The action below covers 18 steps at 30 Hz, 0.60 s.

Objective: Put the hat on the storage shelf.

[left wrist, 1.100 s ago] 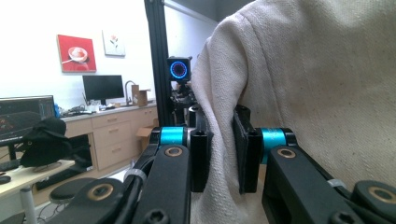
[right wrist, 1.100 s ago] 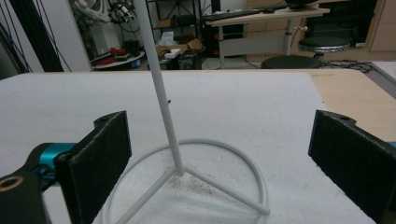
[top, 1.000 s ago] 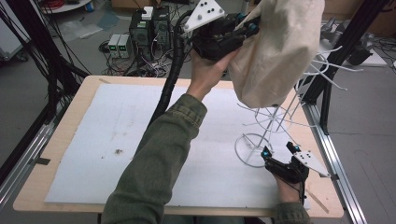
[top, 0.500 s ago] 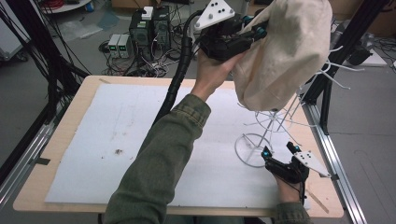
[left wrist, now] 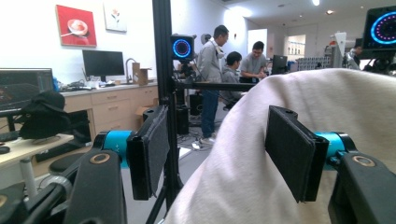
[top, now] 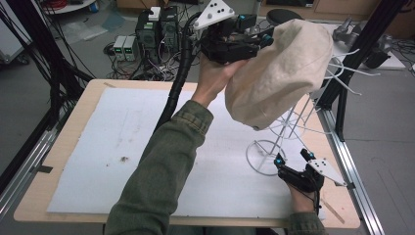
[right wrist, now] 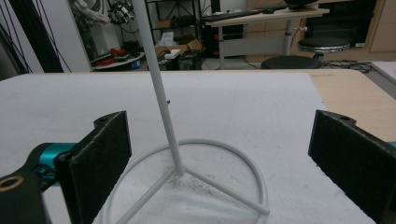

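The person's left gripper (top: 262, 39) was raised high over the far side of the table (top: 63, 147), and in its own view the jaws stood apart with the cream cloth hat (top: 279, 73) bulging between them, the fabric against the right-hand pad (left wrist: 287, 151) and clear of the other. The hat sat draped over the top of the white wire stand (top: 279, 142), whose ring base rested on the white mat (top: 98, 156) near the table's right edge. The right gripper (top: 292, 161) lay low just beside that base, jaws wide open around the stand's thin pole without touching it.
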Tool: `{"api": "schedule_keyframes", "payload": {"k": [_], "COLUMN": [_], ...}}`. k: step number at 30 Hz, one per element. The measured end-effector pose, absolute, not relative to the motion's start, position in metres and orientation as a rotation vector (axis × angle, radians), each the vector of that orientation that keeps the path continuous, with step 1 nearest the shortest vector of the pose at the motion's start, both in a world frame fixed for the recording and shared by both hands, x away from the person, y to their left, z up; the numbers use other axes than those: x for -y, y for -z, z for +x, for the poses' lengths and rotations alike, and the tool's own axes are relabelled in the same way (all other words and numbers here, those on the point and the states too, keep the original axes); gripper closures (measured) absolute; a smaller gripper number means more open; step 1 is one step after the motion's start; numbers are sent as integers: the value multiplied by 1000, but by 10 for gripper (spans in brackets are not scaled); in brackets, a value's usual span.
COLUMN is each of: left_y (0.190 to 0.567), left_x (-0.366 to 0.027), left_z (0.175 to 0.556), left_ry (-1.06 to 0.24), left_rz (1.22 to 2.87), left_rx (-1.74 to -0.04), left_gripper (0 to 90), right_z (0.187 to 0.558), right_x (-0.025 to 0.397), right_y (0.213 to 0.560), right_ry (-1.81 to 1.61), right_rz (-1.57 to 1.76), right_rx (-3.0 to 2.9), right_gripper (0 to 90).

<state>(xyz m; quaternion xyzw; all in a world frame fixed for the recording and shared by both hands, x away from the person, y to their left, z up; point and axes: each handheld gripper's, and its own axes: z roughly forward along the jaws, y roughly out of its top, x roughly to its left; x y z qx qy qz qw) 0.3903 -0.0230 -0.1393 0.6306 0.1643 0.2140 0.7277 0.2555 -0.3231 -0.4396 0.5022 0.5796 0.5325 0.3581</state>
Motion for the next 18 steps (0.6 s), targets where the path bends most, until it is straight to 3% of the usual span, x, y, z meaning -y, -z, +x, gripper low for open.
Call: {"api": "schedule_keyframes", "payload": {"k": [18], "left_y": [139], "left_x": [-8], "left_z": [383], "left_ry": [-490], "left_rz": [1346], "left_rx": [-373], "left_gripper": [390], "right_z": [255], "right_x": [323], "right_y": [440], "right_ry": [-1372], "right_rz": [1299], "right_rx": [-1494], "right_gripper": [49]}}
